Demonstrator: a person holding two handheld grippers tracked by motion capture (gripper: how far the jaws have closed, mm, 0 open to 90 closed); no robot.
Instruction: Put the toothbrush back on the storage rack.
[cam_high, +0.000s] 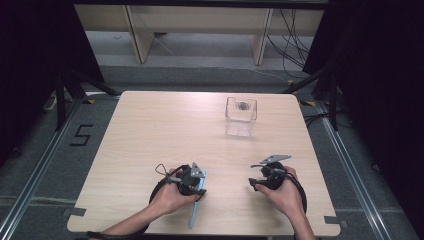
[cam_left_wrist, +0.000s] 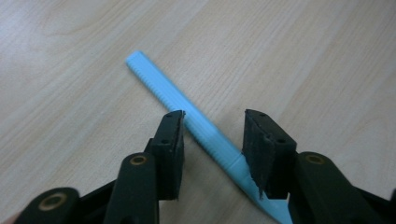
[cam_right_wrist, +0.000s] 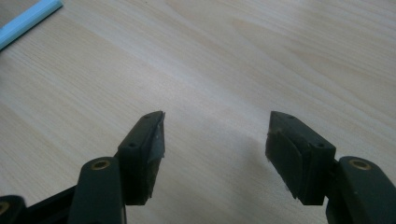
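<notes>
The long light-blue plastic stick (cam_left_wrist: 187, 109) lies lengthwise toward the table's near edge, between the left gripper (cam_left_wrist: 212, 128)'s spread jaws. The right gripper (cam_right_wrist: 217, 130) gapes empty; a clear plastic box (cam_high: 241, 116) stands well beyond.

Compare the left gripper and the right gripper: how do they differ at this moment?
The left gripper has a light blue stick lying on the table between its jaws, though they have not closed on it; the right gripper has bare wood between its jaws. The left gripper's jaws stand closer together than the right gripper's. Both are open, black, and held low over the table's near edge.
</notes>
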